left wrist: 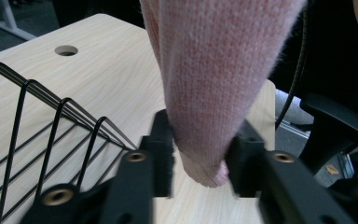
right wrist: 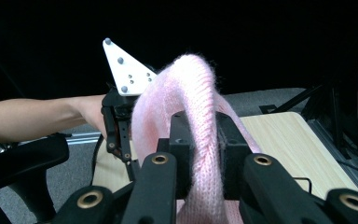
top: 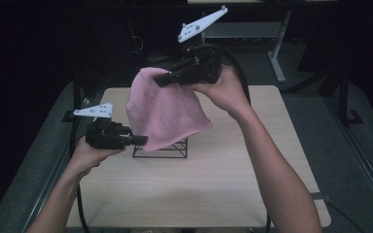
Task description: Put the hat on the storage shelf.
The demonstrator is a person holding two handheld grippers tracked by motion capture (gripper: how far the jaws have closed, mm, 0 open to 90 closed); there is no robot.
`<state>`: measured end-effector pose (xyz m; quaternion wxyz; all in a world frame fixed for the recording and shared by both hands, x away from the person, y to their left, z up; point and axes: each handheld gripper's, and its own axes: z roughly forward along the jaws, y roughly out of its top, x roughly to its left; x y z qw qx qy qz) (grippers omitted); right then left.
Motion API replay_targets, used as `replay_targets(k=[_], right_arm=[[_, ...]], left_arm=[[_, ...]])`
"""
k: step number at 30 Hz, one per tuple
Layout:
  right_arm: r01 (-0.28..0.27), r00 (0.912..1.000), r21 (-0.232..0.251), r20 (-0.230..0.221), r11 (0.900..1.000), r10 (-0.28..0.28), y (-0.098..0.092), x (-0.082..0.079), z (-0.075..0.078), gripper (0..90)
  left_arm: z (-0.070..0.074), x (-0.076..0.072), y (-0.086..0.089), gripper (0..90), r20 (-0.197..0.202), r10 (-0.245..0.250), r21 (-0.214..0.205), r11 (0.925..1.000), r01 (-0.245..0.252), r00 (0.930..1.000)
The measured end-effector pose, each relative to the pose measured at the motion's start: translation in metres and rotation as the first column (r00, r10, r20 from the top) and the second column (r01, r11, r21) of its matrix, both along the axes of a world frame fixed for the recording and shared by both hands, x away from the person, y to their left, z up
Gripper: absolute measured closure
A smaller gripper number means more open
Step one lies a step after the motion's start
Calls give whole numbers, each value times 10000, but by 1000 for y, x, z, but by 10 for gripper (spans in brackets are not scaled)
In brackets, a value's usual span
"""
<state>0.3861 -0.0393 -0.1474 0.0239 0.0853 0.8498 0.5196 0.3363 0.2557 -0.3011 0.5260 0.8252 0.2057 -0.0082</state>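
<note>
A pink knit hat (top: 167,109) hangs in the air over the middle of the wooden table (top: 213,179). My right gripper (top: 161,80) is shut on the hat's top edge, and the cloth bulges up between its pads (right wrist: 203,144). Lower left, my left gripper (top: 143,140) points right at the hat's bottom corner. In the left gripper view that corner (left wrist: 205,163) sits between the jaws (left wrist: 200,158), and both pads press on it. The hat (right wrist: 186,93) hides part of the left gripper's body (right wrist: 121,126) in the right gripper view.
A black wire rack (top: 162,150) stands on the table right under the hat, just right of my left gripper; its bars (left wrist: 51,135) run close to the left jaw. The table has a round cable hole (left wrist: 66,50). A desk frame (top: 277,53) stands behind.
</note>
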Motion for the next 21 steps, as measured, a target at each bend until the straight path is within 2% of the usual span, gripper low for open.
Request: replay_targets(k=[5,11,14,21], right_arm=[[70,10000,37,43,10000,-71,-2,4,-1,795],[336,9994,188,13,9993,-336,-6,12,-2,795],[510,9986,389,-159,9979,-504,-10,18,-4,795],[958,9954,838,-118,9919,-951,-13,32,-7,795]], left_arm=[[2,4,1,798,55,50,58,10000,-51,10000],[11,13,5,810,284,383,340,9986,-393,9989],[17,20,9,811,496,630,566,9962,-658,9968],[26,33,14,812,705,1075,793,9904,-1130,9917]])
